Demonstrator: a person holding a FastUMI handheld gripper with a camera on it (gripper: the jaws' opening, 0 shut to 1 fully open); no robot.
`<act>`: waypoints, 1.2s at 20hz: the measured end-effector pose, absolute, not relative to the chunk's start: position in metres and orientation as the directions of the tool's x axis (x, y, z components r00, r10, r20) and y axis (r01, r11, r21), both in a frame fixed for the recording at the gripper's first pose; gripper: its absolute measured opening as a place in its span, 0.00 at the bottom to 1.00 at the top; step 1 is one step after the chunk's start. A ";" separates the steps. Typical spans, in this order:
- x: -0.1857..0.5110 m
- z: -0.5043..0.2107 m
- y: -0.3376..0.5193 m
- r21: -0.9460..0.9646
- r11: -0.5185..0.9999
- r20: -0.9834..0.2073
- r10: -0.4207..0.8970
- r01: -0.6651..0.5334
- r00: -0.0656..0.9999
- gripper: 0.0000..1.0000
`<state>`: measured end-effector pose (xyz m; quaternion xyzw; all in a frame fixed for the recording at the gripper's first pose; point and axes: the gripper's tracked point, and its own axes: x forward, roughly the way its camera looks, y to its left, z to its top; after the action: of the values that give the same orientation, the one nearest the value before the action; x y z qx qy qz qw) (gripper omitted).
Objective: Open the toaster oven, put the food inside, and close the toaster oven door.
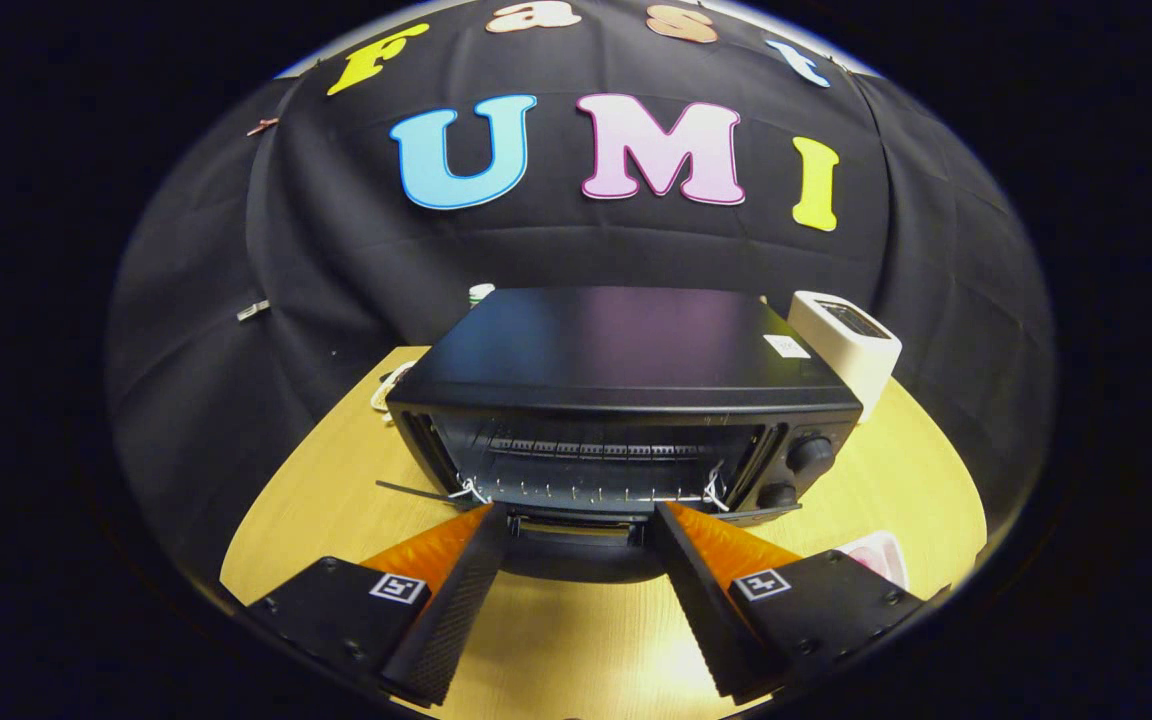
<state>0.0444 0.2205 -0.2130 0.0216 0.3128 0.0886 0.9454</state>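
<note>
The black toaster oven (626,350) stands on a round wooden table (316,510), its front facing me. Its door (576,555) is swung down and open, showing the wire rack (586,480) and heating bars inside. My gripper (579,512) is open, its two orange-backed fingers spread wide just in front of the oven mouth. The lowered door's handle edge lies between the fingertips; I cannot tell if they touch it. A pink and white food item (878,556) lies on the table to the right, partly hidden behind my right finger (706,590).
A white boxy appliance (851,345) stands at the oven's back right corner. Two black knobs (809,452) sit on the oven's right front panel. White ties (468,491) hold the rack's front corners. A small pale object (481,292) peeks out behind the oven.
</note>
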 end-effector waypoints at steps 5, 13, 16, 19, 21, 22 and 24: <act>0.014 -0.231 0.217 0.090 0.979 -0.621 0.200 -0.185 0.758 0.95; -0.040 -0.304 0.207 0.106 0.974 -0.760 0.208 -0.199 0.615 0.95; -0.049 -0.300 0.199 0.115 0.963 -0.751 0.244 -0.242 0.614 0.94; -0.053 -0.287 0.171 0.106 0.957 -0.739 0.258 -0.270 0.622 0.97; -0.046 -0.273 0.147 0.113 0.961 -0.725 0.254 -0.254 0.640 0.99; -0.042 -0.266 0.132 0.114 0.963 -0.721 0.249 -0.243 0.647 0.99; -0.033 -0.255 0.105 0.129 0.965 -0.715 0.250 -0.228 0.653 0.99</act>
<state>-0.0330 0.1050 -0.2547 0.0138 0.3955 0.1317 0.9089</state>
